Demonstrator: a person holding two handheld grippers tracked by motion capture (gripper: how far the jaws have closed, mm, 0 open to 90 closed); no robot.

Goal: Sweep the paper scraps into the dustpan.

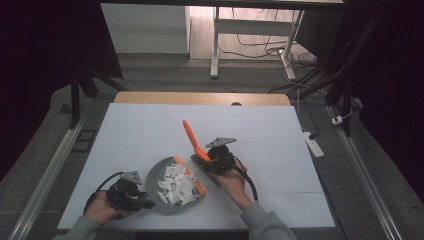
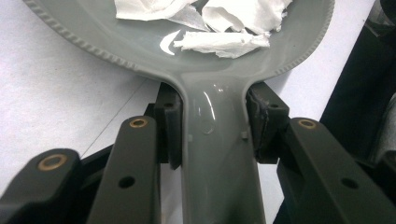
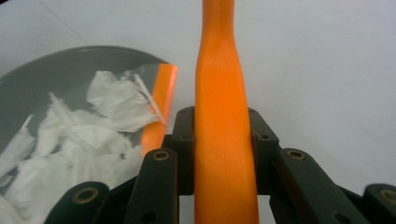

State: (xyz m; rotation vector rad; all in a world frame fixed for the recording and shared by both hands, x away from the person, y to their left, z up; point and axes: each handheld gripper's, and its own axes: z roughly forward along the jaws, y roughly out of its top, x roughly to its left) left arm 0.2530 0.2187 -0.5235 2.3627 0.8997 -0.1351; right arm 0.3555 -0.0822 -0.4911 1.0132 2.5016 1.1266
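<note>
Left gripper [image 2: 212, 126] clamped on grey dustpan [image 2: 205, 56] handle, pads pressing both its sides; pan on white table [image 1: 150, 130], full of paper scraps [image 1: 176, 184]. Right gripper [image 3: 219, 140] clamped on orange brush [image 3: 220, 116] handle, just beside pan's orange lip.

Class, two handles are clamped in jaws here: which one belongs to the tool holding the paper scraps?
The grey dustpan handle, in the left gripper. The orange brush handle, in the right gripper, carries no scraps.
</note>
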